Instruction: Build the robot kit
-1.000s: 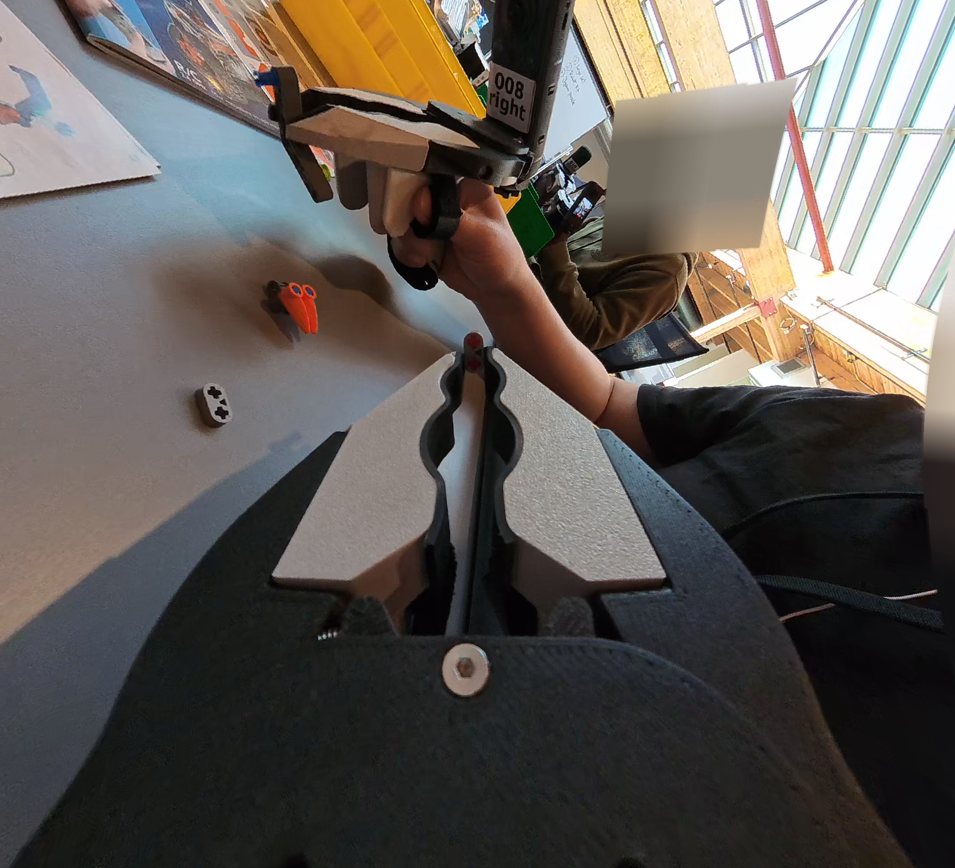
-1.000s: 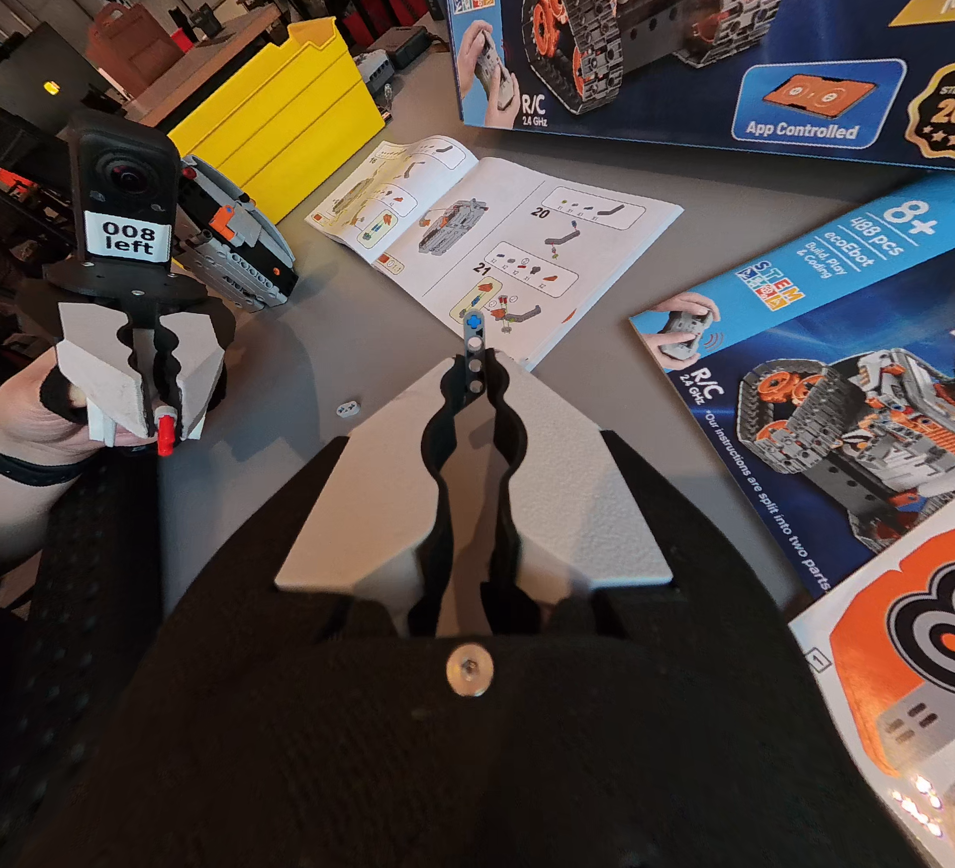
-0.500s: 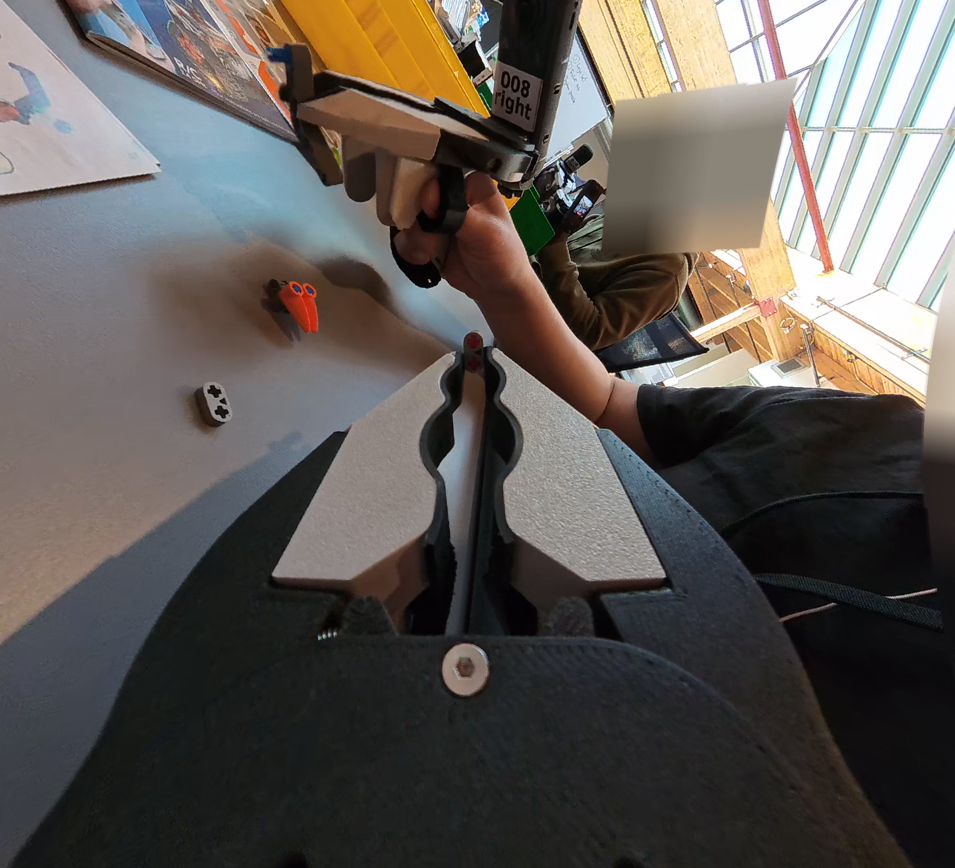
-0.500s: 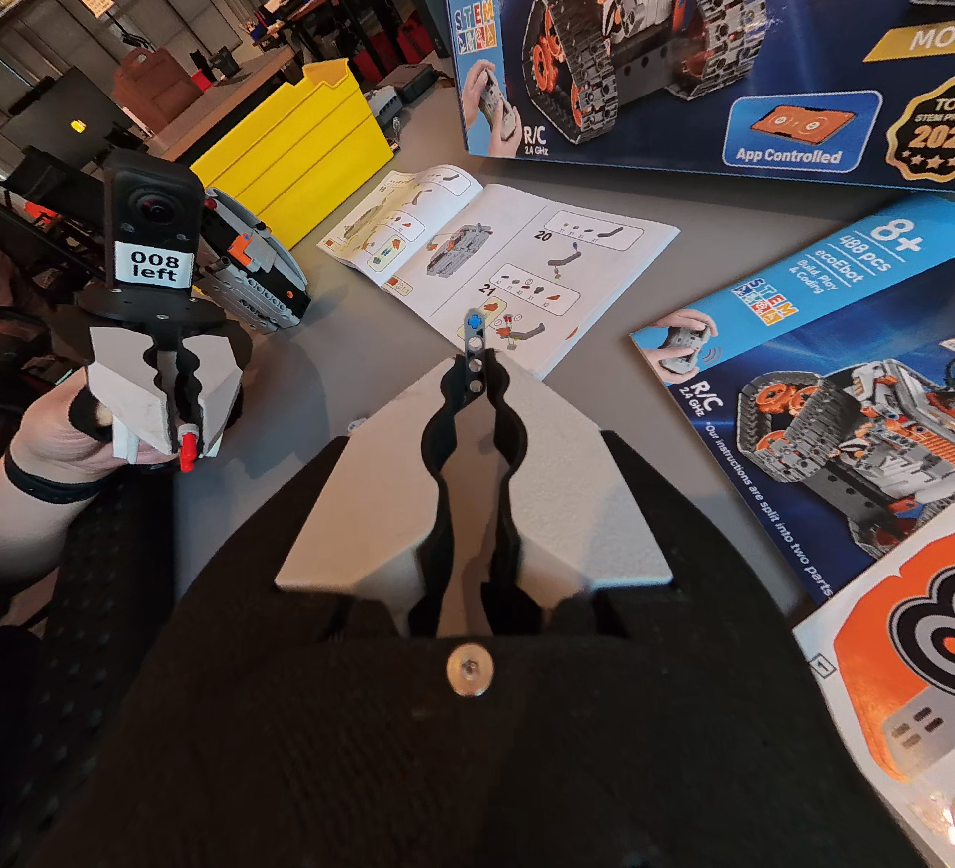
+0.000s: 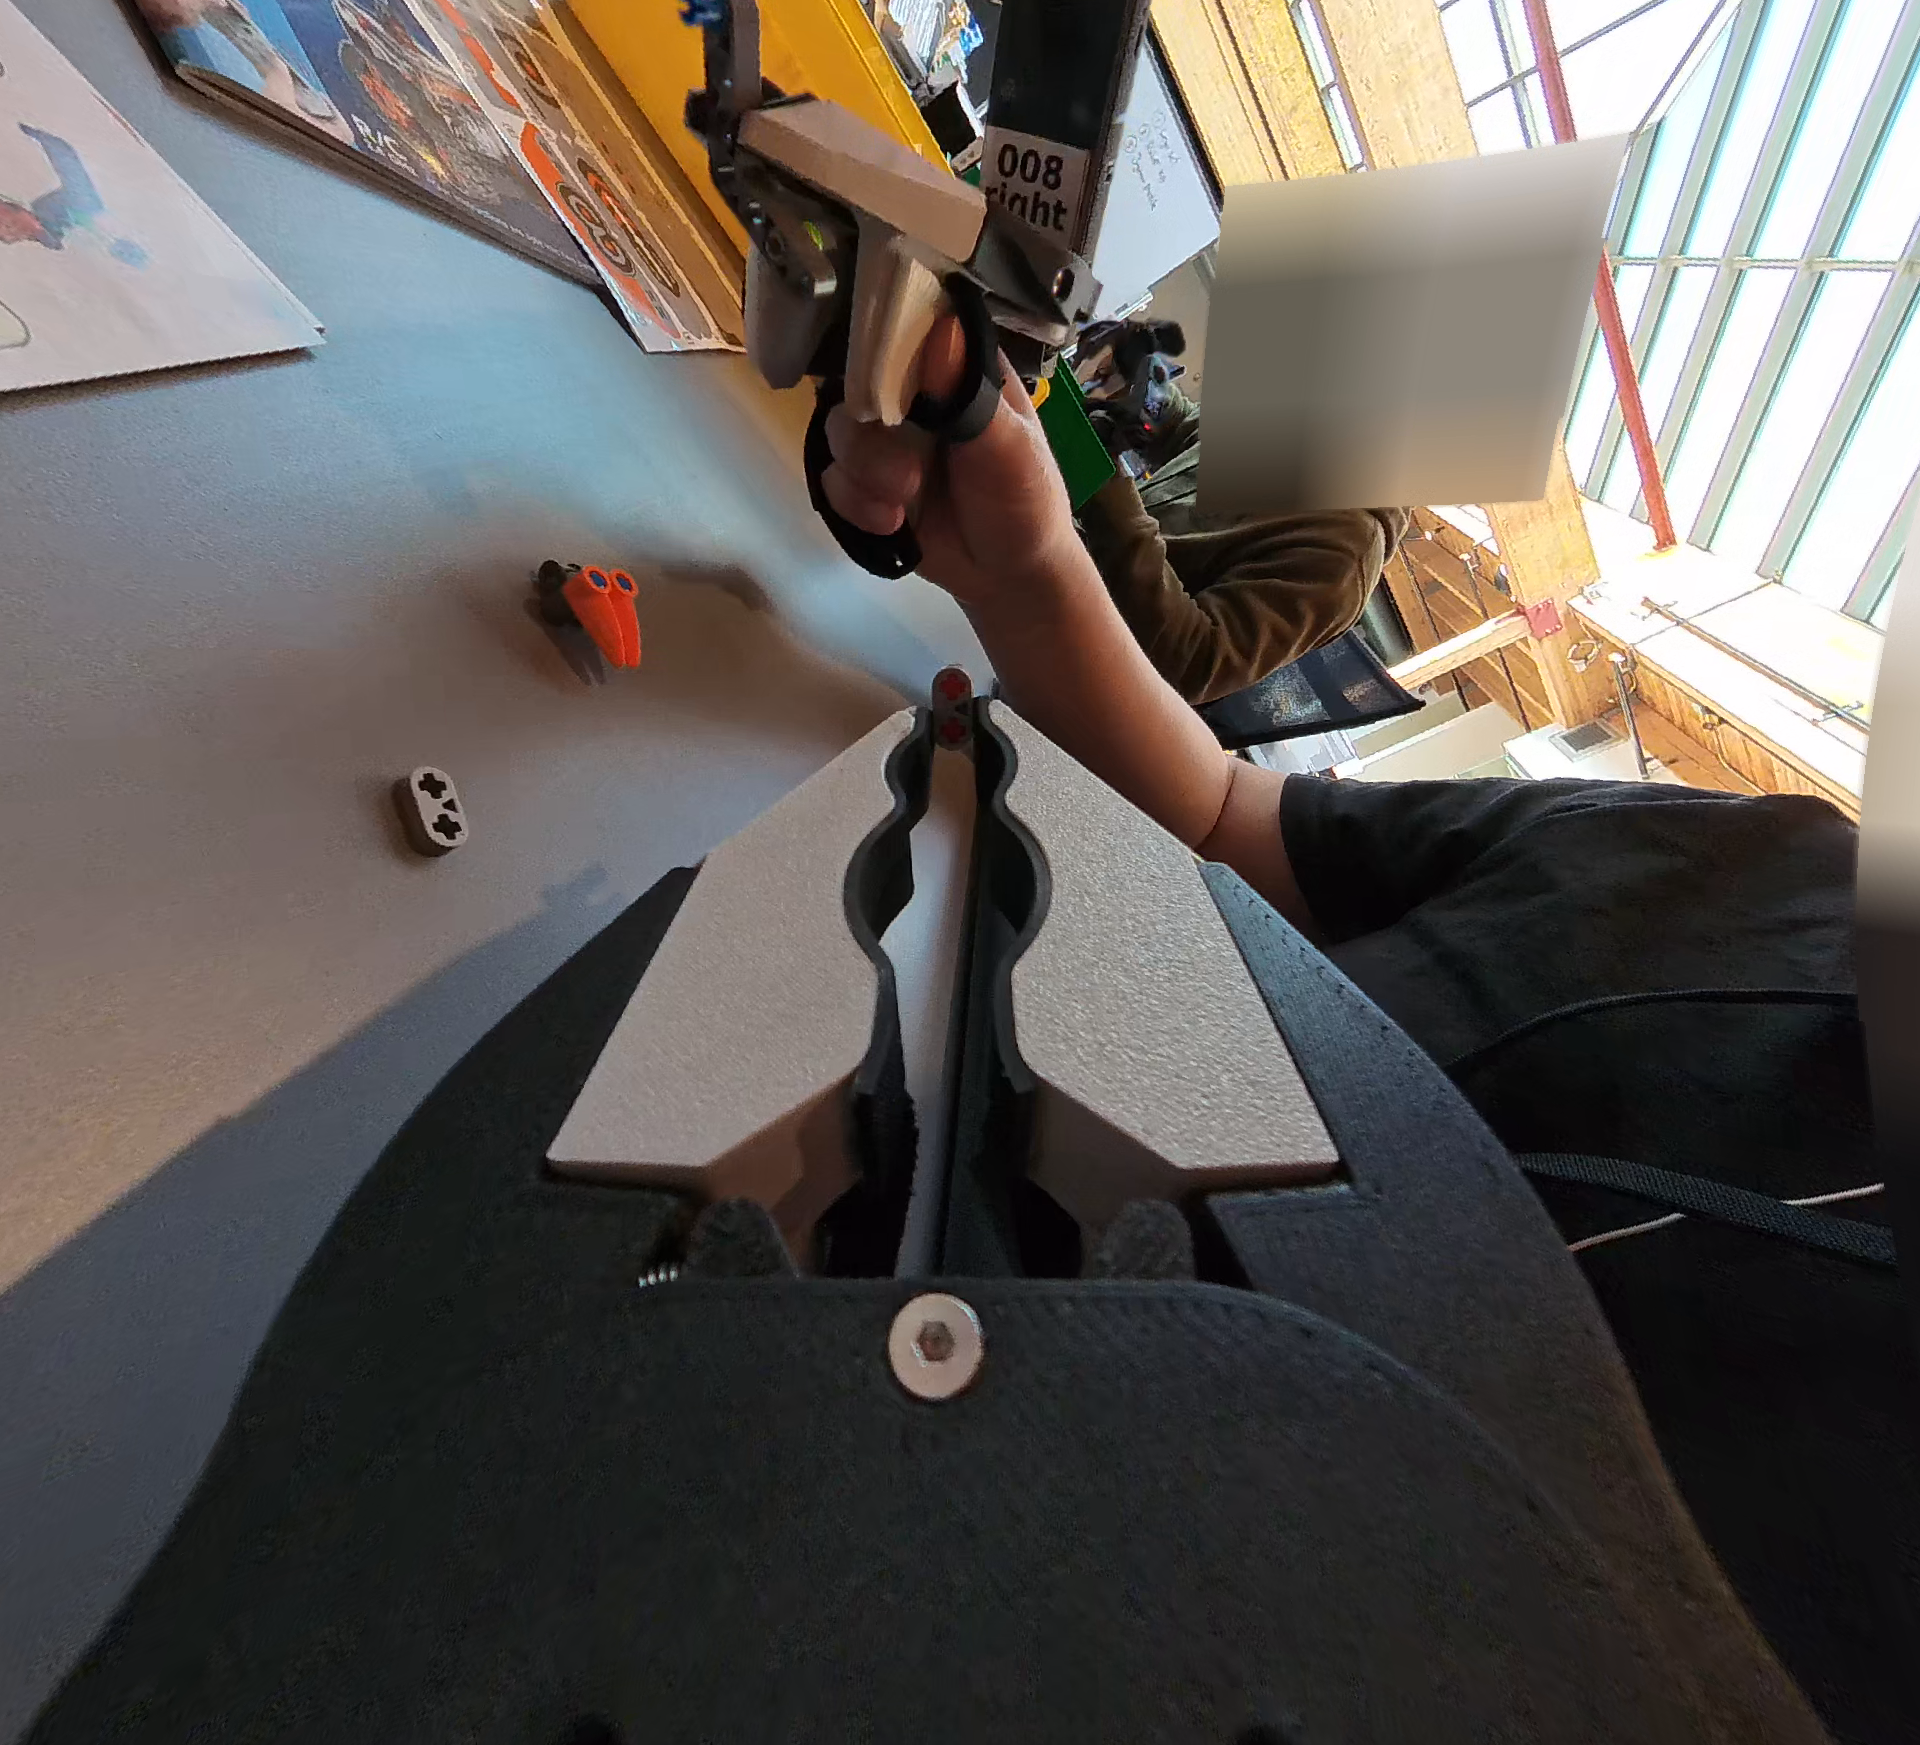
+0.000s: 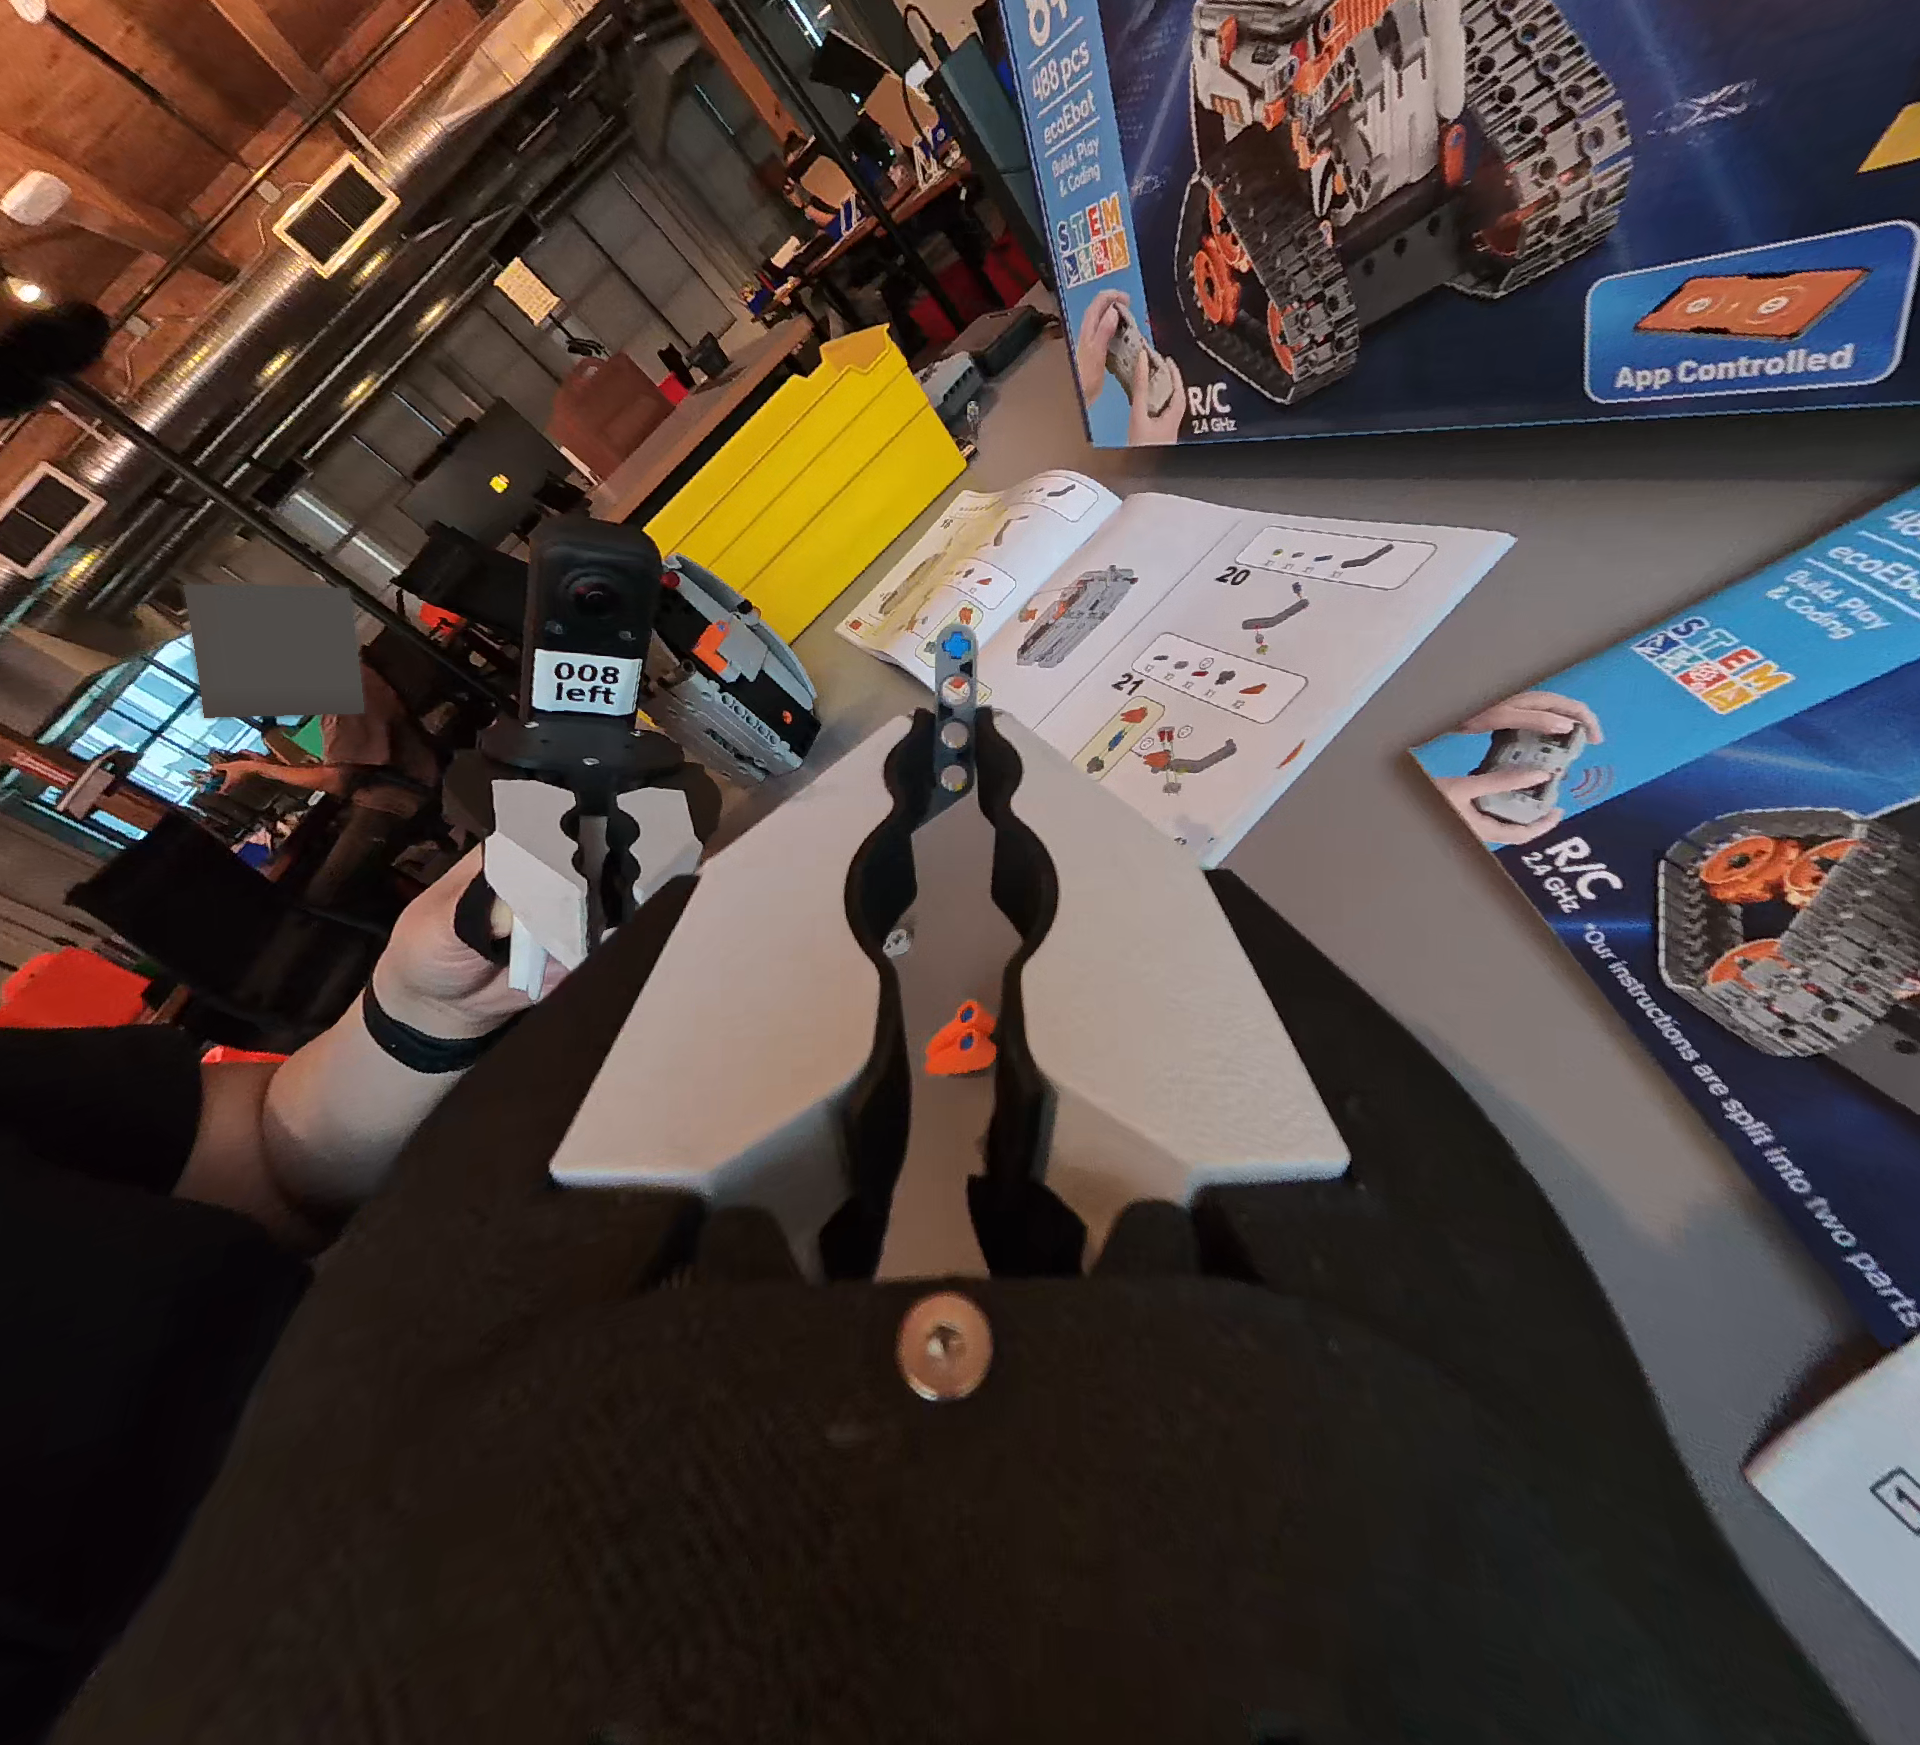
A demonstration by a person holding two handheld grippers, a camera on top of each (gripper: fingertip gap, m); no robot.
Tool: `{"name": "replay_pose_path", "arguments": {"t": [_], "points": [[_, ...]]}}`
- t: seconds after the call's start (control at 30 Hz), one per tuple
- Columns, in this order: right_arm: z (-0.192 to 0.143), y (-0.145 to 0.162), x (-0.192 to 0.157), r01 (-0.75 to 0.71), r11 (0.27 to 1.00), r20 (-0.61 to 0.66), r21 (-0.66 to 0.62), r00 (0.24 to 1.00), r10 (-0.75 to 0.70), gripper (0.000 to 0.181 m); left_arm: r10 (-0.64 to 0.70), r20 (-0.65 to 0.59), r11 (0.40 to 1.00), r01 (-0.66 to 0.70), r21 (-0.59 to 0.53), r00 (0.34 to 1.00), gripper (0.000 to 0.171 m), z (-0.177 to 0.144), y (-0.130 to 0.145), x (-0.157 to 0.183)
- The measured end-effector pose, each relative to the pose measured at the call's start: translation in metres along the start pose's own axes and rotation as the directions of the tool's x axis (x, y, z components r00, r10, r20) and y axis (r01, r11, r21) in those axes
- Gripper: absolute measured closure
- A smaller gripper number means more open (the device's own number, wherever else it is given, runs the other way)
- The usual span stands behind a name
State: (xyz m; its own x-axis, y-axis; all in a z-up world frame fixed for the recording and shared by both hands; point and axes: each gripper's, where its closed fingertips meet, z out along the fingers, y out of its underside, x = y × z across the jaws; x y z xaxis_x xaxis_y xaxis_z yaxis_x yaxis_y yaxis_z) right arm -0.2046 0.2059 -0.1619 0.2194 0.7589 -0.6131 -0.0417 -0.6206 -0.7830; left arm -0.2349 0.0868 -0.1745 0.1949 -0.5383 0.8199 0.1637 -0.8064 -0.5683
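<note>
My left gripper (image 5: 951, 719) is shut on a small red pin (image 5: 951, 706) that sticks out past its fingertips, held above the grey table (image 5: 208, 552). My right gripper (image 6: 951, 734) is shut on a dark grey beam with holes (image 6: 953, 719) that has a blue pin (image 6: 957, 645) at its far end. The right gripper also shows in the left wrist view (image 5: 727, 126), raised and tilted up, with the beam (image 5: 732, 48) pointing upward. The left gripper shows in the right wrist view (image 6: 592, 864) at left. An orange piece (image 5: 603, 609) and a small grey connector (image 5: 431, 810) lie on the table.
An open instruction booklet (image 6: 1195, 646) lies ahead of my right gripper. A blue toy box (image 6: 1455, 137) stands behind it and printed sheets (image 6: 1714, 843) lie at right. A yellow bin (image 6: 821, 490) and a partly built grey model (image 6: 727, 687) sit at left. A person sits beyond the table. One gripper's finger ends stand about 12 centimeters off the other's. It is some 9 centimeters from my left tips to the orange piece (image 5: 603, 609). It is also in sight in the right wrist view (image 6: 958, 1028). My right tips are about 15 centimeters from the small grey connector (image 5: 431, 810), my left tips only 9 centimeters.
My right gripper has risen and tilted upward with the beam, away from the table. The left gripper has stayed shut on the red pin, nearly still.
</note>
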Motion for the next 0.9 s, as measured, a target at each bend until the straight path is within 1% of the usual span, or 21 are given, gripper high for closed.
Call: {"name": "replay_pose_path", "arguments": {"t": [0.13, 0.47, 0.9], "points": [[-0.0002, 0.0007, 0.0021, -0.003, 1.000, -0.011, -0.005, 1.000, 0.003, 0.174, -0.001, 0.001, 1.000, 0.001, -0.002, 1.000, 0.166, 0.0004, 0.0004, -0.0003], [0.0017, 0.0041, 0.0024, 0.040, 0.999, -0.037, -0.029, 0.998, -0.041, 0.174, 0.000, 0.004, 1.000, 0.000, -0.002, 1.000, 0.166, 0.0002, 0.0000, -0.0010], [0.0006, 0.0007, 0.0004, 0.049, 0.999, -0.021, -0.008, 0.999, -0.049, 0.174, -0.007, 0.003, 1.000, 0.007, -0.002, 1.000, 0.166, 0.0001, 0.0003, -0.0018]]}}
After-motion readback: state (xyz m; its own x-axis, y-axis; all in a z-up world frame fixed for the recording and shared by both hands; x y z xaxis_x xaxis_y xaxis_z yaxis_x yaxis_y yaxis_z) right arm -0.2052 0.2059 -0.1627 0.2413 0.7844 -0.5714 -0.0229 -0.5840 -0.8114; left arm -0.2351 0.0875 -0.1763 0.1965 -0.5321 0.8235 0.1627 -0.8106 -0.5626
